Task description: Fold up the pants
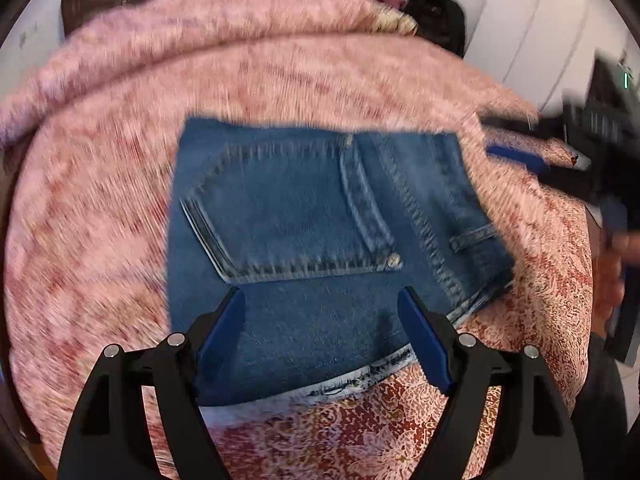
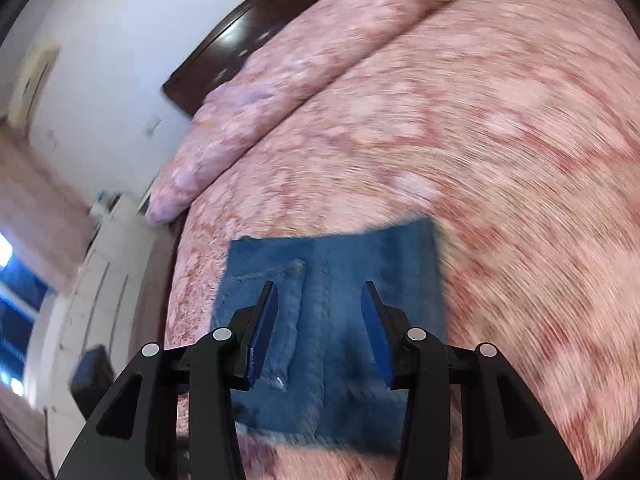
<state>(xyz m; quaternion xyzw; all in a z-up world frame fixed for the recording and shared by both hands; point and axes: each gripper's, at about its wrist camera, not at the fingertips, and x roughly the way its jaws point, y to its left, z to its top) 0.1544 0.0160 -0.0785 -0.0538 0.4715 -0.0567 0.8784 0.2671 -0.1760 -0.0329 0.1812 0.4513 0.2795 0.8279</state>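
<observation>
A pair of blue denim pants [image 1: 320,216], folded down to a compact rectangle with a stitched back pocket [image 1: 288,208] facing up, lies flat on a pink-and-red floral bedspread [image 1: 120,200] near the bed's front edge, frayed pale hems [image 1: 360,376] showing along the bundle's nearest side. The packet looks squared and settled, which suggests the folding is at or near its end. Above its near edge hovers the left gripper [image 1: 322,324], its blue-padded jaws spread wide with only flat denim seen between them and nothing pinched, a stance that reads as a release over the finished fold. In the right wrist view the right gripper [image 2: 319,322] hangs over the same bundle [image 2: 340,320], jaws parted about halfway and also gripping nothing; from the left view it shows blurred at the right edge [image 1: 568,160], off to the side of the cloth. Both views are smeared, so fine creases cannot be judged. A rolled pink quilt [image 2: 280,92] lies across the head of the bed against a dark wooden headboard [image 2: 248,32], with white cupboard doors [image 1: 532,32] beyond
</observation>
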